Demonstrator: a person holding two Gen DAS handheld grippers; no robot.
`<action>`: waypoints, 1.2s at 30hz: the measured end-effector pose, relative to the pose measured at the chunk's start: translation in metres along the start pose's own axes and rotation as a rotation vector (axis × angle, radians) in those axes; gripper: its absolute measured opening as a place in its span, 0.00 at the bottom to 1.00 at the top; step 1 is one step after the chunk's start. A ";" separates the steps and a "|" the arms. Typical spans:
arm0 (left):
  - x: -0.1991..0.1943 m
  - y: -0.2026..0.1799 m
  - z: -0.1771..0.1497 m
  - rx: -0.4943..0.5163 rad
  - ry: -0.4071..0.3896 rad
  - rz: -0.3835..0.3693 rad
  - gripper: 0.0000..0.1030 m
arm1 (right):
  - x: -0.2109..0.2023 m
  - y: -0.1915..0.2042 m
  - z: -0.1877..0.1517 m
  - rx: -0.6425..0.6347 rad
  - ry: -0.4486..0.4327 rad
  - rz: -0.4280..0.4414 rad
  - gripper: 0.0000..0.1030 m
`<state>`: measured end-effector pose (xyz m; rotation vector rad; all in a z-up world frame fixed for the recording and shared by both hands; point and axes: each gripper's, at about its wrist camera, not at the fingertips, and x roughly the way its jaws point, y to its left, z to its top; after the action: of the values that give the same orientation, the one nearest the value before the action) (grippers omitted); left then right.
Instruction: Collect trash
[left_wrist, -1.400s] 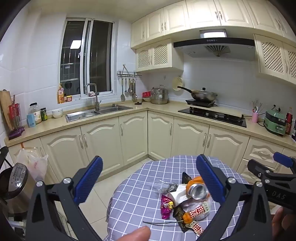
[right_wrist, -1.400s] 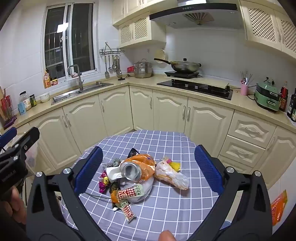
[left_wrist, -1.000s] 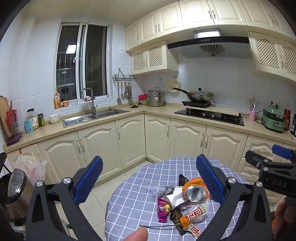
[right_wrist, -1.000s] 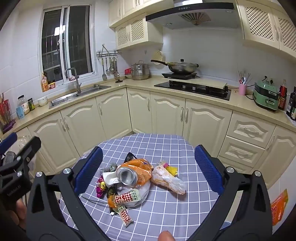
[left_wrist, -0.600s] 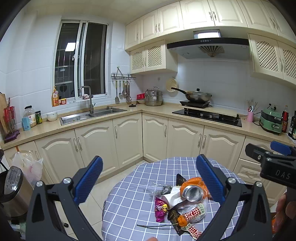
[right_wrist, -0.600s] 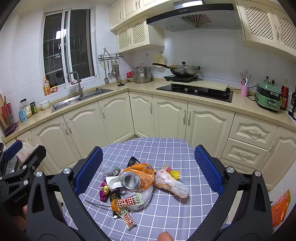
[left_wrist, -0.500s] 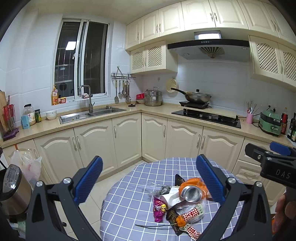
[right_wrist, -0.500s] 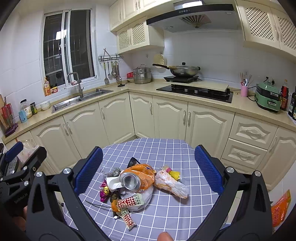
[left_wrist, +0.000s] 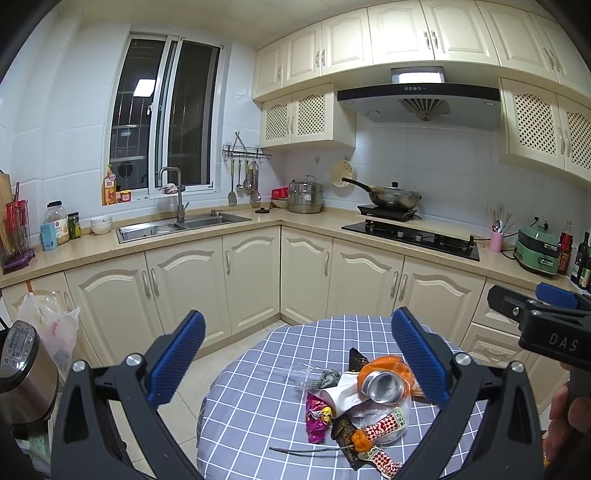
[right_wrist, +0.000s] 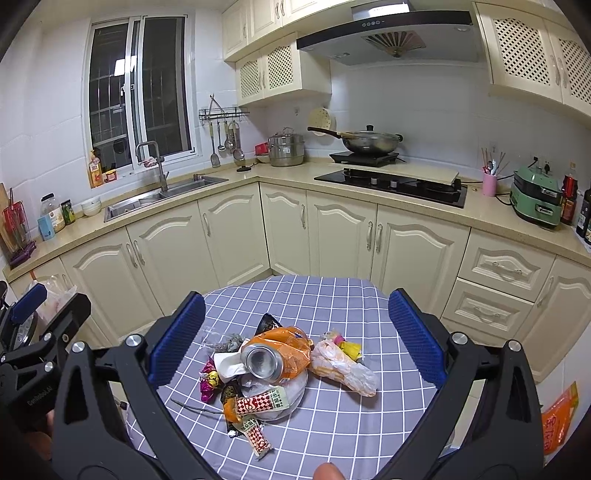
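Observation:
A heap of trash lies on the round table with a blue checked cloth (right_wrist: 325, 295) (left_wrist: 258, 373). In the heap are an aluminium can (right_wrist: 261, 361) (left_wrist: 382, 387) on its side, an orange wrapper (right_wrist: 291, 347), a clear bag with food scraps (right_wrist: 341, 367), a pink wrapper (right_wrist: 207, 384) (left_wrist: 316, 415), red-and-white snack packets (right_wrist: 260, 400) and white paper (right_wrist: 227, 363). My right gripper (right_wrist: 295, 339) hovers open above and in front of the heap. My left gripper (left_wrist: 299, 363) is open too, held left of the heap. Neither holds anything.
Cream kitchen cabinets (right_wrist: 229, 229) and a counter with a sink (left_wrist: 177, 227) and a hob (right_wrist: 391, 182) run behind the table. A rice cooker (left_wrist: 22, 373) and a plastic bag (left_wrist: 48, 328) hanging on a cabinet stand at the left. An orange packet (right_wrist: 559, 415) lies on the floor at right.
Both grippers have drifted slightly back and up from the table, so the heap looks a little smaller and lower. Both stay open. The trash has not moved.

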<state>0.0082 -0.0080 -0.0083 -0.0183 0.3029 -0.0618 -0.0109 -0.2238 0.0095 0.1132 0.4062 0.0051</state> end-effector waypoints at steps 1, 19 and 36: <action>0.002 0.000 0.000 -0.001 0.002 0.000 0.96 | 0.000 0.000 0.000 -0.001 0.000 -0.003 0.94; 0.047 0.008 -0.024 0.013 0.111 -0.002 0.96 | 0.041 -0.013 -0.012 -0.005 0.095 -0.041 0.94; 0.153 0.008 -0.119 0.125 0.416 -0.044 0.96 | 0.129 -0.065 -0.089 0.049 0.389 -0.093 0.94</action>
<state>0.1189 -0.0112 -0.1681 0.1130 0.7141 -0.1285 0.0710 -0.2749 -0.1294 0.1423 0.8006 -0.0756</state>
